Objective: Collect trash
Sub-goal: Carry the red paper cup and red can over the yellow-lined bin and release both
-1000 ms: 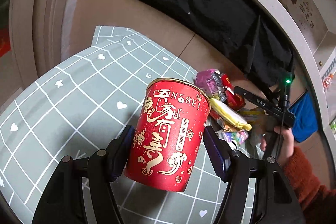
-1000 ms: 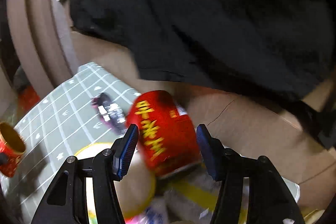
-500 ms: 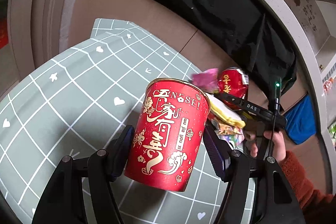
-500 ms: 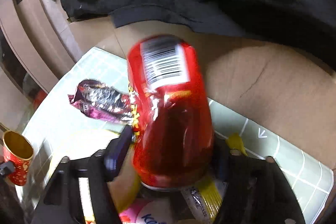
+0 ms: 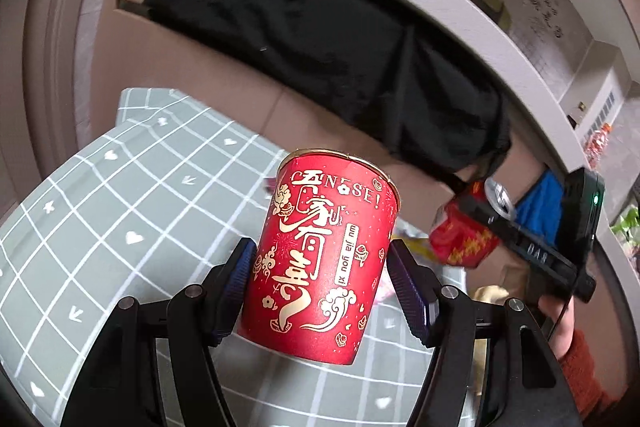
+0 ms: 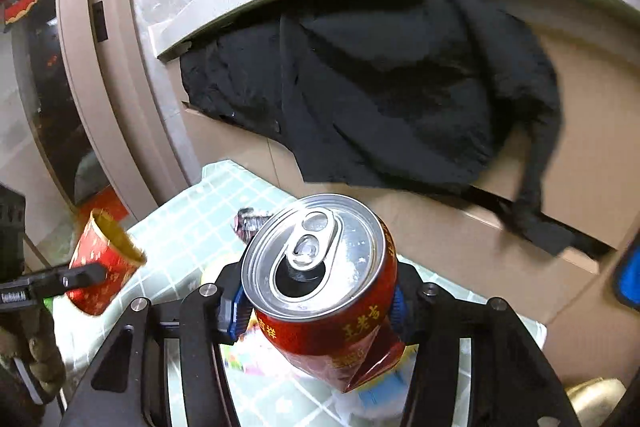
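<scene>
While the left gripper (image 5: 322,291) pinches the red paper cup (image 5: 320,255) low on its sides, both blue pads (image 5: 240,273) press the wall and the cup stands nearly upright above the grey-green checked tablecloth (image 5: 132,211). Right gripper (image 6: 316,301): jaws have just been closing and now squeeze a red drink can (image 6: 324,291), which is dented and creased near its base (tab end faces the camera, mouth open). Under the can lie coloured wrappers (image 6: 256,355) on the cloth. Beyond the table stands a cardboard box (image 6: 440,239) with black fabric (image 6: 384,99) draped over its edge. An orange sleeve (image 5: 580,371) shows at the right gripper's handle.
</scene>
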Demonstrator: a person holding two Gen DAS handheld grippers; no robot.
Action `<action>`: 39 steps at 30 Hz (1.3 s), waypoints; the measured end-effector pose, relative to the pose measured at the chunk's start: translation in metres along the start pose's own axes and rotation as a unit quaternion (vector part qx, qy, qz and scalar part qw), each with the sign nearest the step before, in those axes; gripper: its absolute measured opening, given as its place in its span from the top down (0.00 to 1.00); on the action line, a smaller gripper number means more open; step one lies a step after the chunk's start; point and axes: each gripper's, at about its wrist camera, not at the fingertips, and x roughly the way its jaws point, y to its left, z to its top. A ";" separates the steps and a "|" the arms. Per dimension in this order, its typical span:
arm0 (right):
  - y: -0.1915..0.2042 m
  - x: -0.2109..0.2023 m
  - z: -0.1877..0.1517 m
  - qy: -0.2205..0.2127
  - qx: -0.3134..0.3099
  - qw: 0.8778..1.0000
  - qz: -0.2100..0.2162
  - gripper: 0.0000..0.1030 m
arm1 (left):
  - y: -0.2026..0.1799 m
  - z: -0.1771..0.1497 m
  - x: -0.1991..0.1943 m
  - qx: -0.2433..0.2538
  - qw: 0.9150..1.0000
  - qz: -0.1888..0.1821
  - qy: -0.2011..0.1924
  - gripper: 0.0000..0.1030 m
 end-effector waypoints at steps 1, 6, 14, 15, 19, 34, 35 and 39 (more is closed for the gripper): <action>-0.001 -0.005 -0.003 0.000 0.004 1.000 0.006 0.51 | -0.009 -0.001 0.000 0.007 1.000 -0.002 0.001 0.35; 0.000 -0.039 -0.015 -0.017 0.005 1.000 0.008 0.51 | -0.050 -0.006 0.000 0.044 0.999 -0.005 -0.003 0.35; -0.012 -0.124 -0.031 -0.076 0.000 0.997 -0.014 0.51 | -0.147 -0.015 -0.005 0.117 0.992 -0.024 -0.051 0.35; -0.016 -0.135 -0.032 -0.082 0.002 0.996 -0.019 0.51 | -0.159 -0.016 -0.004 0.124 0.990 -0.030 -0.056 0.35; -0.043 -0.183 -0.043 -0.107 0.011 0.993 -0.046 0.51 | -0.217 -0.024 0.001 0.156 0.983 -0.054 -0.076 0.35; -0.135 -0.300 -0.090 -0.125 0.041 0.976 -0.172 0.51 | -0.348 -0.084 0.050 0.224 0.968 -0.099 -0.047 0.35; -0.139 -0.305 -0.095 -0.127 0.046 0.975 -0.175 0.51 | -0.352 -0.087 0.052 0.228 0.968 -0.099 -0.043 0.35; -0.155 -0.312 -0.108 -0.131 0.070 0.973 -0.179 0.51 | -0.360 -0.097 0.055 0.238 0.965 -0.101 -0.039 0.35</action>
